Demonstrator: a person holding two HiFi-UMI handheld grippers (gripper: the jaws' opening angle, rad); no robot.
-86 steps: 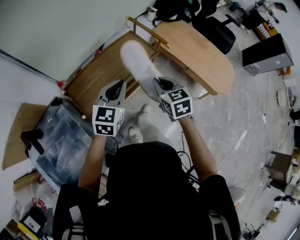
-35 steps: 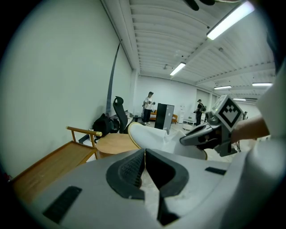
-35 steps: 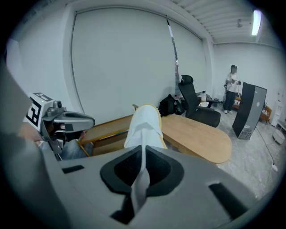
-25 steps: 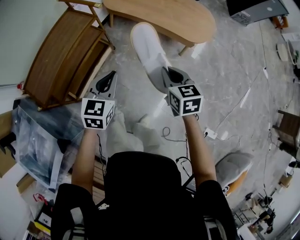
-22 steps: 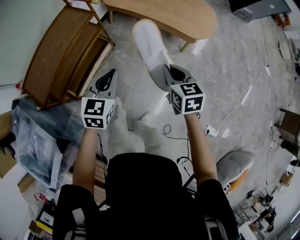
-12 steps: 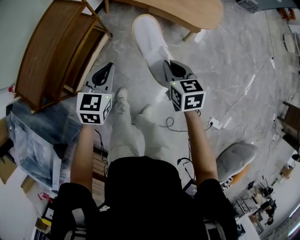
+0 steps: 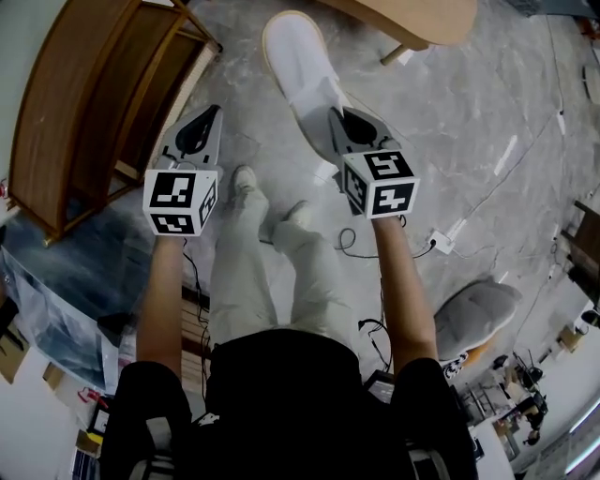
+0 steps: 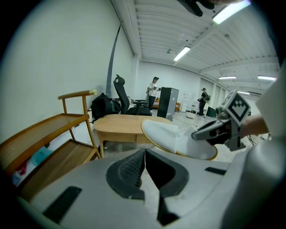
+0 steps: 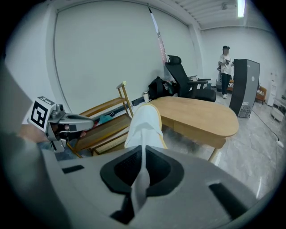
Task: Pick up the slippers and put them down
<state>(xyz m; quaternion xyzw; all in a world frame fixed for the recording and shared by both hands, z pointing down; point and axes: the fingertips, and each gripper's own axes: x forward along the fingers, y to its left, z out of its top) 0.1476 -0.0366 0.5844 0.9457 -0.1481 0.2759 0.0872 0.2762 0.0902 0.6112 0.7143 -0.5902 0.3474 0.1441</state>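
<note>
A single white slipper with a tan sole edge [image 7: 295, 66] hangs above the marble floor, toe pointing away from me. My right gripper [image 7: 337, 117] is shut on its rear fabric edge; in the right gripper view the slipper [image 9: 144, 127] runs up out of the closed right gripper [image 9: 143, 172]. To the slipper's left my left gripper [image 7: 204, 117] is shut, with nothing between its pads. In the left gripper view the slipper [image 8: 172, 136] shows to the right beyond the closed left gripper [image 8: 144, 157]. No second slipper is in view.
A wooden shelf rack [image 7: 84, 103] stands at the left and an oval wooden table [image 7: 412, 14] at the top. My legs and shoes [image 7: 246, 178] are below the grippers. A cable and power strip [image 7: 441, 239] lie on the floor at the right, near a grey chair [image 7: 478, 309].
Both grippers have sunk toward the floor, the right one carrying the slipper along. The table has slid toward the top edge of the head view and my legs now show between the arms.
</note>
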